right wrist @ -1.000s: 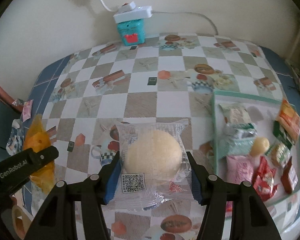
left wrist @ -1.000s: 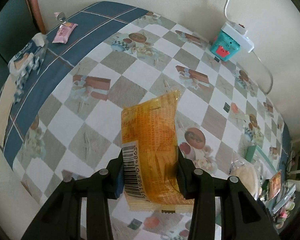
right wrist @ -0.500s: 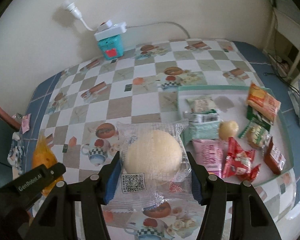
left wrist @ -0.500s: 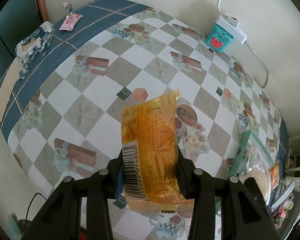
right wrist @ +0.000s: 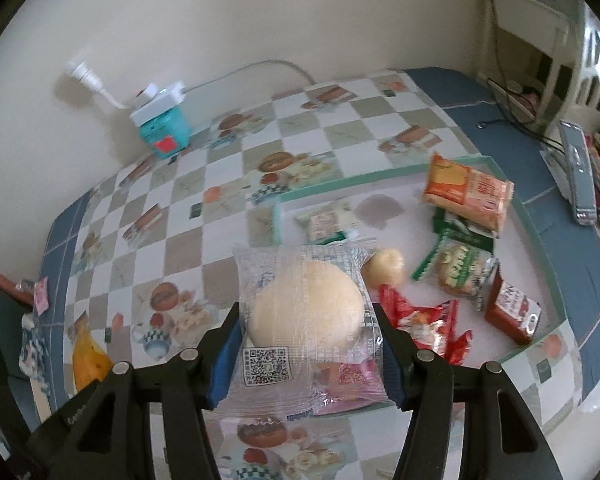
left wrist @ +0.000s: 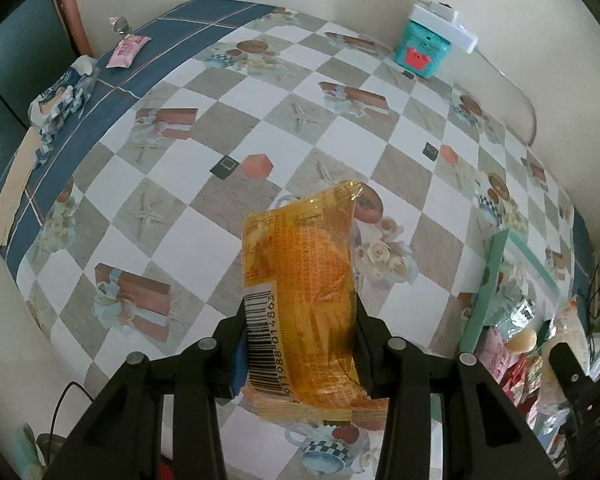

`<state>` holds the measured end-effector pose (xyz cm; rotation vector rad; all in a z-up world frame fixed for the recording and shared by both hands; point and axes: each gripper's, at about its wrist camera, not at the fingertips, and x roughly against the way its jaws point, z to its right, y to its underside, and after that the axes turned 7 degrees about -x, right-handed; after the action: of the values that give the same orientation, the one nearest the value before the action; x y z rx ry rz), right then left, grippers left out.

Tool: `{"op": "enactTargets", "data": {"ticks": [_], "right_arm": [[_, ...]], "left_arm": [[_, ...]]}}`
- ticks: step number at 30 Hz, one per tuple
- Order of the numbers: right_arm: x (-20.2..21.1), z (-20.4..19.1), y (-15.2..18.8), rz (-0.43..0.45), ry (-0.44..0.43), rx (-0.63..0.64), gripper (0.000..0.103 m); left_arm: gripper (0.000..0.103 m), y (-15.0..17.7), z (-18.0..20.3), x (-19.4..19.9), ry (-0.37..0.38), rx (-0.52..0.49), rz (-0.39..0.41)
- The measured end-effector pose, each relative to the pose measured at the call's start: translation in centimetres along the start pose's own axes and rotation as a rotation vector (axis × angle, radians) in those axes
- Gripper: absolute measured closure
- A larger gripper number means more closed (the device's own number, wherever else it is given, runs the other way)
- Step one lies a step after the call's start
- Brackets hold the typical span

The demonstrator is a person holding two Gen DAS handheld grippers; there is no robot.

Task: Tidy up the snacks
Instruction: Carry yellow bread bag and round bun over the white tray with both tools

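My left gripper (left wrist: 300,344) is shut on an orange snack packet (left wrist: 300,280) with a barcode, held above the checked tablecloth. In the right wrist view my right gripper (right wrist: 306,344) is shut on a clear-wrapped round pale bun (right wrist: 304,312), hanging over the left edge of the green-rimmed tray (right wrist: 380,176). The tray holds several snacks: an orange packet (right wrist: 468,192), green-wrapped packets (right wrist: 456,264), red packets (right wrist: 424,320), a small pale ball (right wrist: 384,266). The orange packet in my left gripper shows at lower left (right wrist: 88,356). The tray's edge (left wrist: 484,292) appears at the right of the left wrist view.
A teal box with a white power strip on top (right wrist: 162,120) stands by the wall. A pink sachet (left wrist: 126,50) and a crumpled blue-white wrapper (left wrist: 60,96) lie on the blue border at the table's far left. A remote-like device (right wrist: 576,176) lies right of the tray.
Both grippers have carried their packets across the table toward the tray. The right one now hangs over the tray's left edge, and its wrist has rolled. The grips have not changed.
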<state>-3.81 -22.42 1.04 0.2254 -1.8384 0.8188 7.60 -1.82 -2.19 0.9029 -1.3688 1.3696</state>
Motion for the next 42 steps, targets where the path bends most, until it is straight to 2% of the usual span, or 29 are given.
{"op": "enactTargets", "data": {"ticks": [12, 22, 32, 42], "right_arm": [[-0.1, 7.7, -3.2, 0.015, 0.02, -0.192, 0.041], [-0.4, 14.4, -4.9, 0.026, 0.05, -0.354, 0.041], [-0.8, 15.9, -5.2, 0.019, 0.042, -0.381, 0.041], [-2.4, 15.8, -5.5, -0.02, 0.037, -0.365, 0.04]], "left_arm": [[0.059, 0.9, 4.3, 0.3, -0.007, -0.107, 0.029], [0.059, 2.2, 10.5, 1.0, 0.032, -0.281, 0.085], [0.059, 3.7, 17.4, 1.7, 0.1, -0.471, 0.144], [0.059, 4.2, 22.2, 0.8, 0.146, -0.589, 0.159]]}}
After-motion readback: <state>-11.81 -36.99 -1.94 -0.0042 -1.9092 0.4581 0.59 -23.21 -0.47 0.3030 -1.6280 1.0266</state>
